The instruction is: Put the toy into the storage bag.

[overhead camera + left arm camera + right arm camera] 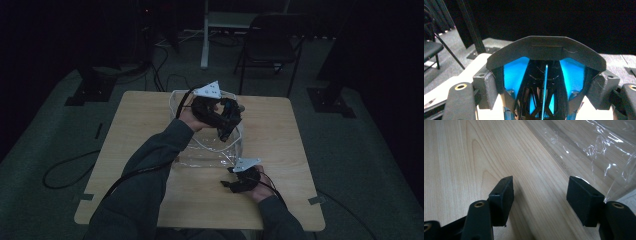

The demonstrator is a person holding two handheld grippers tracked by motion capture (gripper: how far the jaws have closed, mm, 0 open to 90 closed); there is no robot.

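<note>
While my left gripper (226, 120) clamps a black visor-like object (546, 50) above the clear plastic bag (210, 145), it could catch the bag's rim and drag it; my right gripper (540, 195), jaws apart and empty, rests beside the bag without pinning it; the wooden table (145, 125) is smooth; the room is dim, with a folding chair (270, 45) behind.

The black and blue thing (546, 82) held in the left gripper (546, 100) is cut off at the bottom edge in the left gripper view, so what it is stays unclear. In the high view it is too dark and small above the clear plastic bag (210, 150). The bag's far side runs off the right gripper view's edge.
</note>
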